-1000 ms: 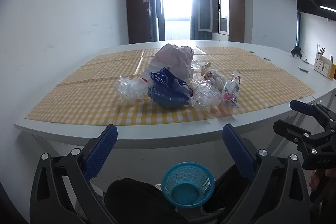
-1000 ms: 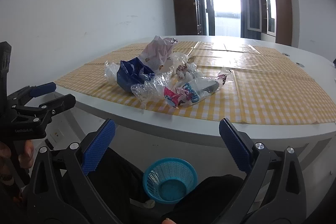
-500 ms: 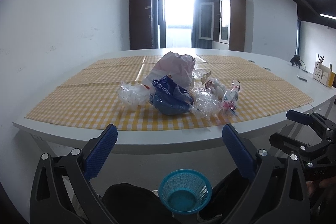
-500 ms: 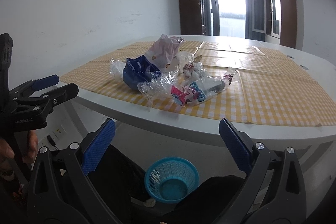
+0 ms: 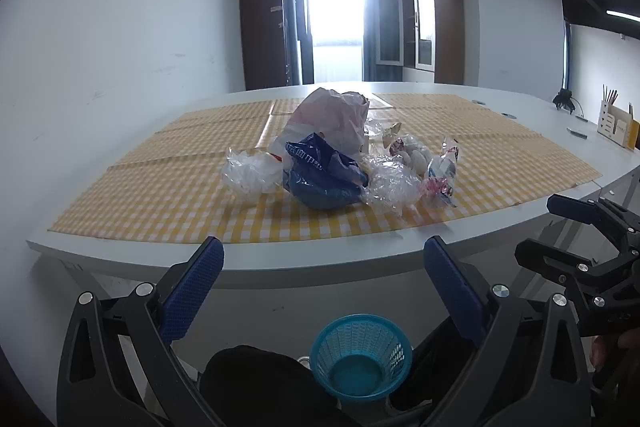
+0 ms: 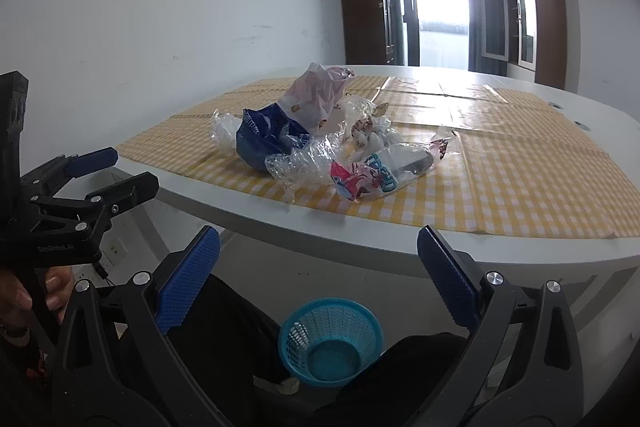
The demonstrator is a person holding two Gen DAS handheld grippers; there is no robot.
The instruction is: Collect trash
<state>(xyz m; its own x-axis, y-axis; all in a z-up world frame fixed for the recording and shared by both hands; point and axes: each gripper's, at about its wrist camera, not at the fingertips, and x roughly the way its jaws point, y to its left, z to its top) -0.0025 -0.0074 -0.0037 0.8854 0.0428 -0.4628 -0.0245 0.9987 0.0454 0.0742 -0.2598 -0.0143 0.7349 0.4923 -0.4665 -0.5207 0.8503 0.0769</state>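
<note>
A heap of trash lies on the yellow checked cloth [image 5: 168,195]: a pink bag [image 5: 332,119], a blue bag [image 5: 320,175], clear crumpled plastic [image 5: 390,189] and snack wrappers [image 6: 368,177]. A blue mesh basket [image 5: 360,355] stands on the floor below the table edge; it also shows in the right wrist view [image 6: 330,341]. My left gripper [image 5: 320,267] is open and empty, in front of the table. My right gripper [image 6: 316,255] is open and empty, also short of the table. Each gripper shows at the other view's edge.
The white oval table [image 5: 280,267] has a wall close on its left. A pen holder box [image 5: 618,127] stands at the table's far right. Dark-clothed legs [image 5: 264,383] sit beside the basket. Cabinets and a bright doorway are at the back.
Both grippers have risen a little and drawn slightly nearer the table, so the trash heap looks larger. Both stay open. The trash has not moved.
</note>
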